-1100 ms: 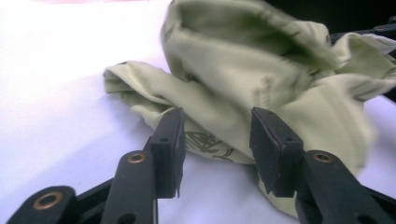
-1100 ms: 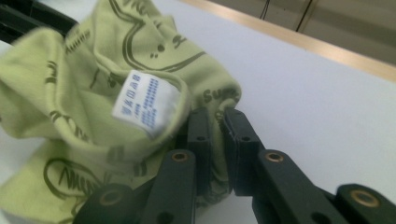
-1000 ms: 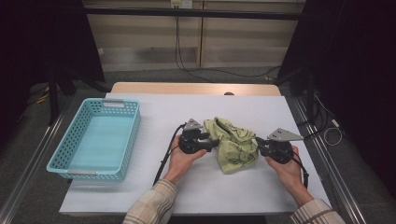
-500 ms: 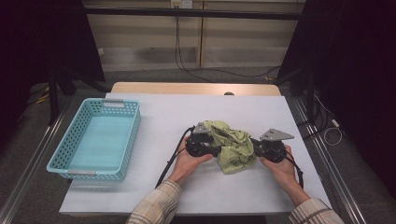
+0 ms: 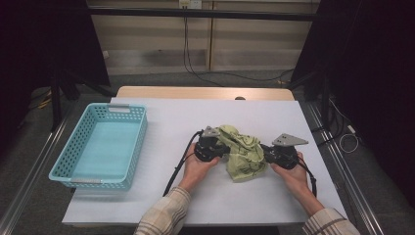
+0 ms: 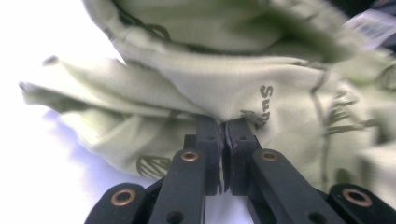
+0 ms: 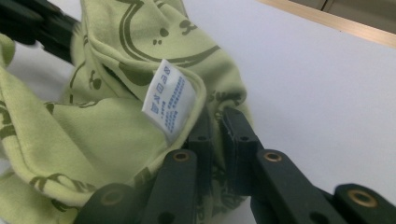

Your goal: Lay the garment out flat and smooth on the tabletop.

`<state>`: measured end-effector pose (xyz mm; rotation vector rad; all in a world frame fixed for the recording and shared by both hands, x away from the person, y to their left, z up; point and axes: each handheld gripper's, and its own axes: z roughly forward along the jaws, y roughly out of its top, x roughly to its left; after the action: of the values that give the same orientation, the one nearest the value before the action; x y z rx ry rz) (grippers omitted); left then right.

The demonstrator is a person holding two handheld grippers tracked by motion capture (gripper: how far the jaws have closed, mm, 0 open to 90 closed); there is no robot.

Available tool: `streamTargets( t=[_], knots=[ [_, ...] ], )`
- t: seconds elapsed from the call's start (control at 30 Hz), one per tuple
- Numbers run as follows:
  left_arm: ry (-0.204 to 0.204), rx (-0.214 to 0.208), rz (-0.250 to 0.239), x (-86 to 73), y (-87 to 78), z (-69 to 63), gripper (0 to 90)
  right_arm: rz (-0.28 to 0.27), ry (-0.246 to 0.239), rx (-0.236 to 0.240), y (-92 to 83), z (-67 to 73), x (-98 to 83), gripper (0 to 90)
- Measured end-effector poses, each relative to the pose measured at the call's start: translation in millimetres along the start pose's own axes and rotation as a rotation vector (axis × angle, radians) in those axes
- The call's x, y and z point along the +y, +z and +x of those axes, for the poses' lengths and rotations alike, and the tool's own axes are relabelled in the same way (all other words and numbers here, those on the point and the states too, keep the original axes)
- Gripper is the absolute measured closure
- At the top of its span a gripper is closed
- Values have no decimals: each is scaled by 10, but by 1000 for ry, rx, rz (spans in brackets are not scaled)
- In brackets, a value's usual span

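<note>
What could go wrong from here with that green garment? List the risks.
1. The left gripper pinches only a thin fold of the light green printed garment, so the cloth may slip out when lifted.
2. The garment is bunched between the left gripper and the right gripper; pulling apart could spread it crooked or strain the fabric near the white care label.
3. The turquoise basket stands well to the left, so a loose end may drag across the table.

White table (image 5: 161,196), turquoise basket (image 5: 100,145) at left, crumpled green garment (image 5: 243,152) right of centre
</note>
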<state>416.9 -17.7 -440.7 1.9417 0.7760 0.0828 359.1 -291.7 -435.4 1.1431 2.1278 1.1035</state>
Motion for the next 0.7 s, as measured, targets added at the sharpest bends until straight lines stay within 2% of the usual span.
streamTargets(
  t=[0.03, 0.07, 0.2, 0.23, 0.27, 0.33, 0.37, 0.4, 0.47, 0.5, 0.53, 0.57, 0.6, 0.7],
  knots=[
    [-10, 4, -23, 25, -57, -4, 871, 1, -8, -7, 1, -8, 1, 824],
    [-12, 3, -39, 52, -121, -14, 872, 0, 4, -11, 4, -23, 7, 821],
    [2, 7, -100, 134, -321, -56, 873, 1, -1, -26, 0, -33, 11, 804],
    [1, 13, -106, 142, -349, -37, 873, 0, 4, -29, -10, -41, 12, 792],
    [-16, 21, -120, 140, -391, 4, 873, -8, 7, -48, -41, -65, 18, 774],
    [-16, 27, -124, 140, -426, 25, 873, -12, 7, -52, -64, -74, 22, 771],
    [-23, 31, -135, 143, -467, 38, 873, -21, 3, -59, -85, -79, 27, 775],
    [-40, 41, -165, 161, -564, 65, 873, -33, -16, -69, -119, -66, 62, 823],
    [-47, 47, -171, 176, -608, 75, 874, -46, -8, -58, -119, -58, 89, 834],
    [-33, 64, -169, 194, -661, 81, 874, -51, -22, -54, -77, -15, 150, 839],
    [-29, 90, -186, 221, -776, 96, 874, -52, -35, -60, -50, 3, 173, 838],
    [-29, 90, -186, 221, -776, 96, 873, -52, -35, -60, -50, 3, 173, 838],
    [-47, 93, -209, 247, -862, 130, 873, -47, -38, -71, -18, 16, 190, 838],
    [-34, 112, -204, 274, -920, 153, 873, -50, -20, -70, -13, -5, 192, 837]
  ],
)
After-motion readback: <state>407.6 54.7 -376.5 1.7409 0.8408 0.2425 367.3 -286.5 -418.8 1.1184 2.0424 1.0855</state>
